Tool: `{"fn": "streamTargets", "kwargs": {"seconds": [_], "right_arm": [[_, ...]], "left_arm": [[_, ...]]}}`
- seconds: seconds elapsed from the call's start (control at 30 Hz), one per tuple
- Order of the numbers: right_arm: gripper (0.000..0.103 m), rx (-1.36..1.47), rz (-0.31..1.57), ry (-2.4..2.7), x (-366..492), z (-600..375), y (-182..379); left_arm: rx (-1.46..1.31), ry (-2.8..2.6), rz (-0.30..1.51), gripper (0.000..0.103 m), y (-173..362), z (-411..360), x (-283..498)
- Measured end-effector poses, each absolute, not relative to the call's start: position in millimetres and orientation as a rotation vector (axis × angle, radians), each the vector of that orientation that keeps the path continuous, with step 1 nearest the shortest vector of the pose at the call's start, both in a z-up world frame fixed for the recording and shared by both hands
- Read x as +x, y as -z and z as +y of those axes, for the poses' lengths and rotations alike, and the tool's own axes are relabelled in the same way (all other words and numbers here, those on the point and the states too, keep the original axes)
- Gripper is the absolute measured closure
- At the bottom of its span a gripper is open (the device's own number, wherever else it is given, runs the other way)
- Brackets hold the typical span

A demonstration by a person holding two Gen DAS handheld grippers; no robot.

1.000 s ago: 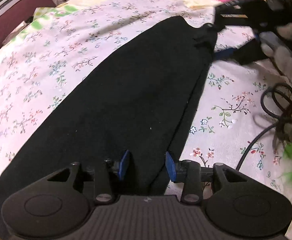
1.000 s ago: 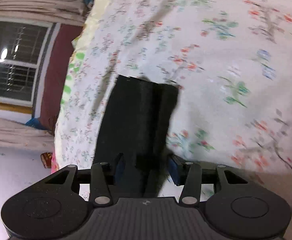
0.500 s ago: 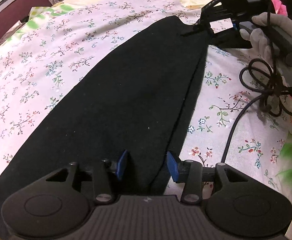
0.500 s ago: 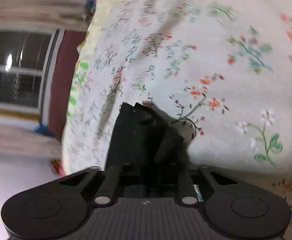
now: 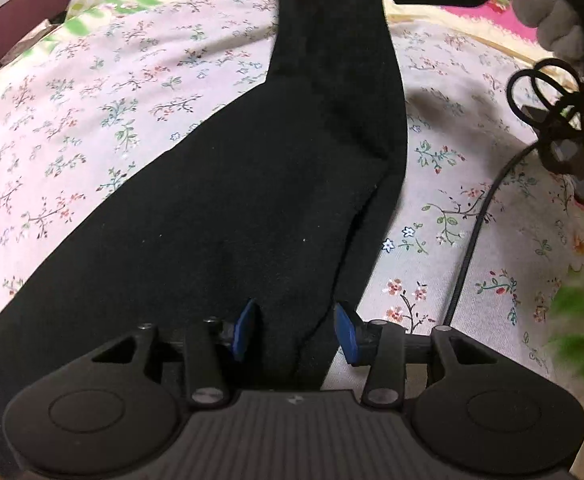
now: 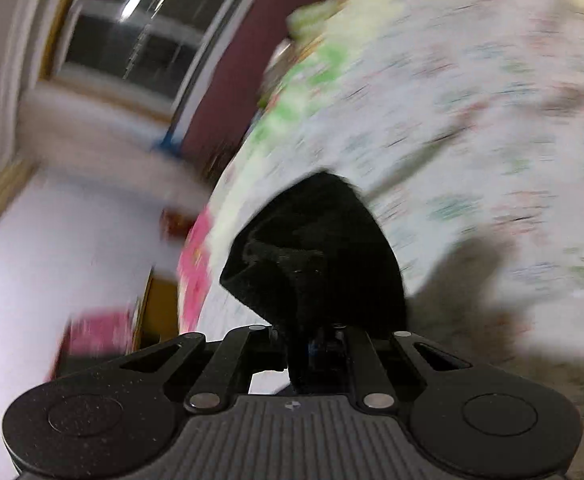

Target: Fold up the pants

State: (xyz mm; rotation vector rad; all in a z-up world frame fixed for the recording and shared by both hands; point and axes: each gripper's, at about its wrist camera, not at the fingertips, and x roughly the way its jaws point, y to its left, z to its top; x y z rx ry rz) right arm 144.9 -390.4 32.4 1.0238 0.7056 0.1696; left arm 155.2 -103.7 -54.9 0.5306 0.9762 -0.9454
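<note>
Risk of the black pants [image 5: 252,184] slipping from the right gripper [image 6: 320,344], clamped on the hem, while the left gripper [image 5: 294,330] straddles fabric half-open, unpinched

A bed [image 5: 92,128] carries everything, spread with a pale sheet printed with small flower sprigs. Black pants [image 5: 220,216] lie lengthwise on the sheet, their wide end nearest the left wrist camera, the far leg end lifted off the bed. To their right a black cable [image 5: 474,236] runs across the sheet. A pink cover [image 5: 508,16] lies at the far edge.
</note>
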Motion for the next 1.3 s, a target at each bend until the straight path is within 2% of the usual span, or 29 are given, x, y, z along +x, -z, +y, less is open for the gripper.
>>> {"fn": "streamTargets", "kwargs": {"seconds": [0.23, 0.53, 0.9, 1.07, 1.2, 1.3], "right_arm": [[0.103, 0.857, 0.9, -0.424, 179, -302, -38], [0.103, 0.605, 1.116, -0.527, 203, -200, 1], [0.097, 0.347, 1.13, -0.501, 194, -159, 4], [0.098, 0.37, 1.123, -0.45, 191, -156, 8], [0.103, 0.305, 1.119, -0.44, 196, -153, 8], [0.103, 0.439, 1.132, -0.406, 203, -169, 9]], "left_arm": [[0.467, 0.928, 0.95, 0.051, 52, -86, 149], [0.421, 0.909, 0.932, 0.051, 45, -41, 129], [0.335, 0.859, 0.945, 0.051, 41, -5, 119], [0.331, 0.851, 0.947, 0.051, 42, 0, 114], [0.331, 0.849, 0.946, 0.051, 41, -2, 116], [0.329, 0.851, 0.941, 0.051, 41, -4, 117]]}}
